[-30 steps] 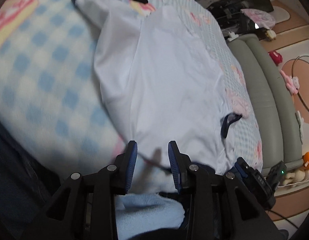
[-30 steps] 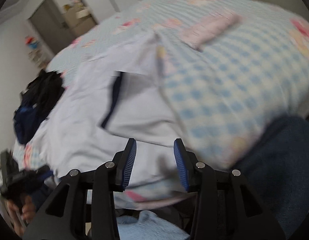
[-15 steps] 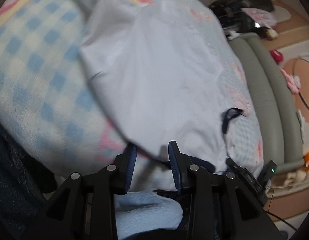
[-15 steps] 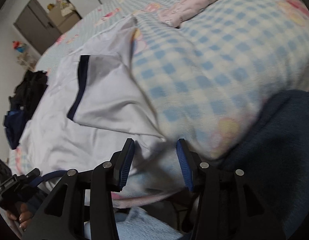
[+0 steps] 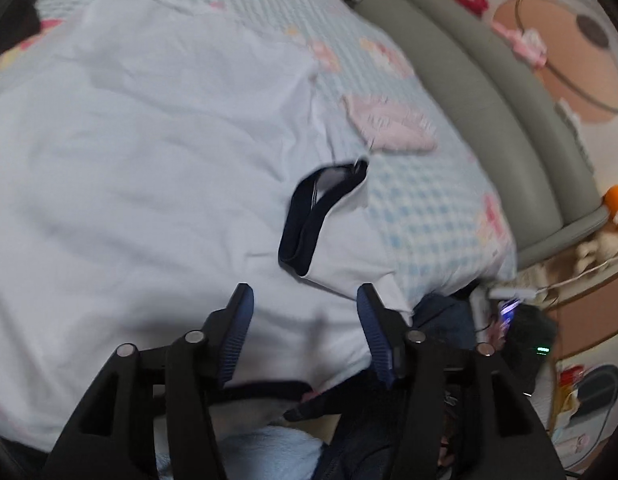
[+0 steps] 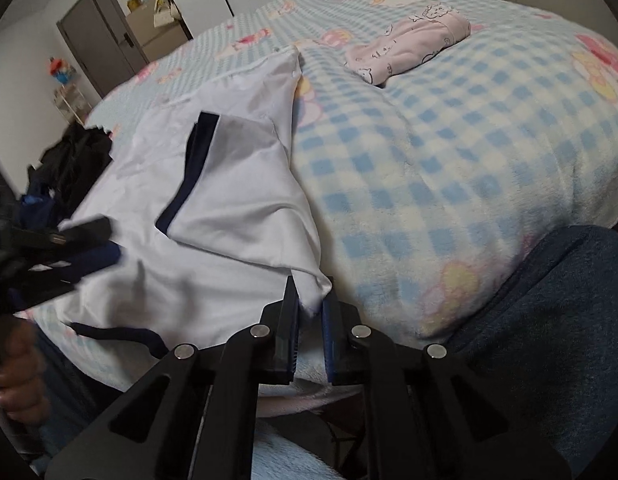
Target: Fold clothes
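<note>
Half a second ago both tools gaped over the white shirt [image 6: 197, 216] on the bed [image 6: 449, 168]. Now right tool [image 6: 309, 308] clamped on its near corner, left tool [image 5: 303, 304] spread wider, gripping nothing. Probably 1 fold about to start.

A grey padded bench [image 5: 489, 92] runs beside the checked blanket [image 6: 449, 168]; a grey door [image 6: 97, 40] stands beyond.

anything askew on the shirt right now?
Yes. The white shirt isn't flat: its navy-trimmed sleeve is flopped inward over the body and creased. The right gripper pinches a corner near the sleeve; the left gripper hovers open over the fabric. No damage visible.
</note>
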